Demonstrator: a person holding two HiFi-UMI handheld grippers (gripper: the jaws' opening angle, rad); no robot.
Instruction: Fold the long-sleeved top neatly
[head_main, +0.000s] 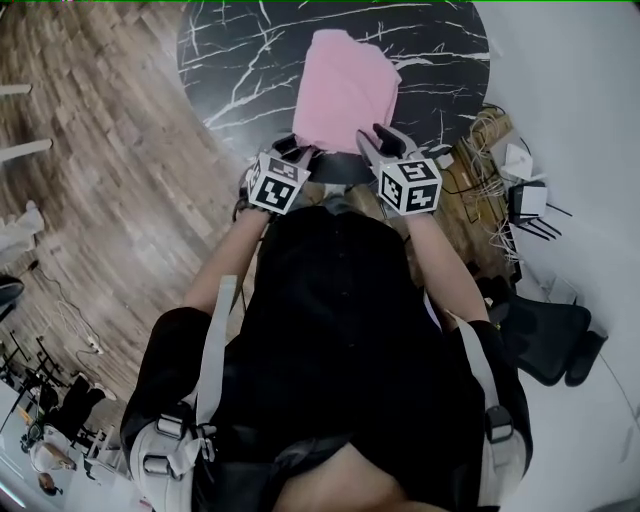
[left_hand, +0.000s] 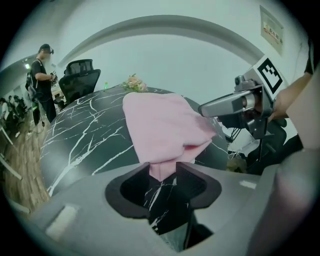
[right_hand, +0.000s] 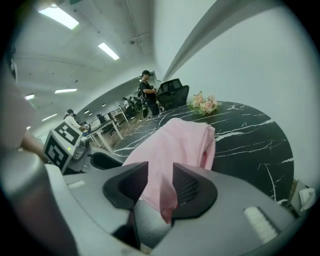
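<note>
Seemingly folded, pink top (head_main: 345, 85), long axis pointing away

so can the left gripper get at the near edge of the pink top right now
Most likely yes: the left gripper is at that edge of the pink top, a corner of fabric pinched between its jaws. The right gripper holds the same edge alongside and does not block it.

Looked steeply down from the head at the black table (head_main: 230, 60). Rode low and close behind both pairs of jaws, facing across it. Showed the pink top (head_main: 345, 85) in all three.
</note>
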